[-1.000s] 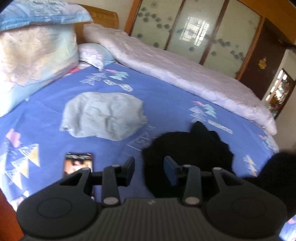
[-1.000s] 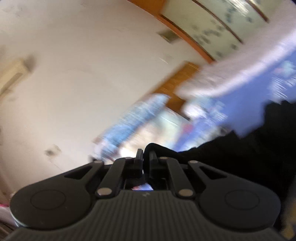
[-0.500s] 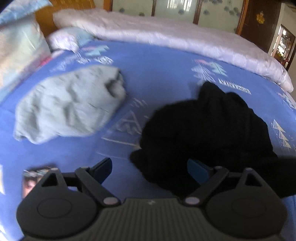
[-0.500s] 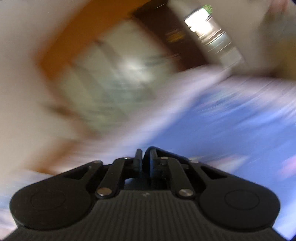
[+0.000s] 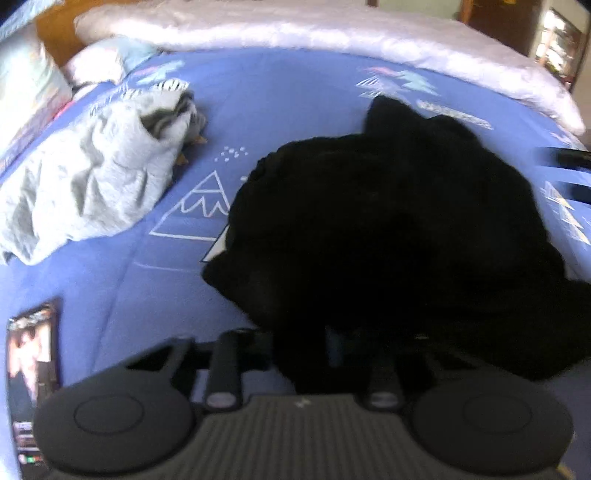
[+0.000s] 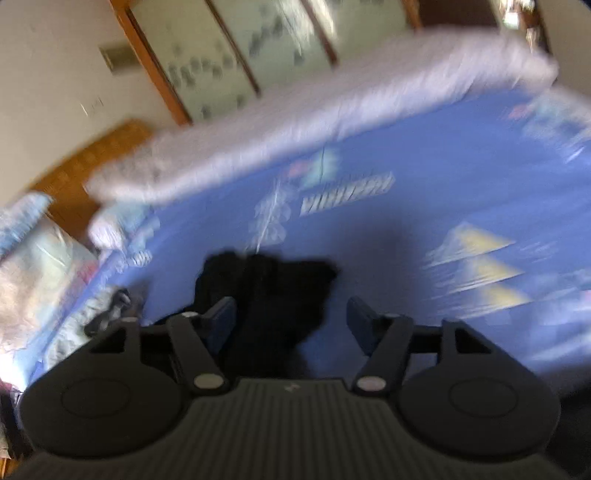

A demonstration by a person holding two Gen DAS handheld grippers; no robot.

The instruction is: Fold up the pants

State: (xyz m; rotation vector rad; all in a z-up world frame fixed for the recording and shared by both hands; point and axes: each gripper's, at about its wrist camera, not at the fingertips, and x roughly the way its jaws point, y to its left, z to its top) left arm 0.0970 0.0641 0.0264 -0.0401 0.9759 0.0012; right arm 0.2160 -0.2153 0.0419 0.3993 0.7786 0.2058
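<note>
Black pants [image 5: 391, 229] lie in a crumpled heap on the blue bedsheet [image 5: 280, 96]. My left gripper [image 5: 301, 343] sits at the heap's near edge with its jaws closed on a fold of the black cloth, which hides the fingertips. My right gripper [image 6: 291, 317] is open above the bed; part of the black pants [image 6: 269, 295] lies below and between its spread fingers, not gripped. The right gripper also shows blurred at the right edge of the left wrist view [image 5: 569, 173].
A crumpled grey garment [image 5: 92, 177] lies left of the pants. A phone [image 5: 31, 373] lies at the near left. A white rolled quilt [image 5: 332, 33] runs along the far side. Pillows [image 5: 26, 92] and a wooden headboard [image 6: 92, 158] stand at the left.
The left gripper moved in to the pants and closed on the near edge. The right gripper opened, let go of the black cloth and swung down toward the bed.
</note>
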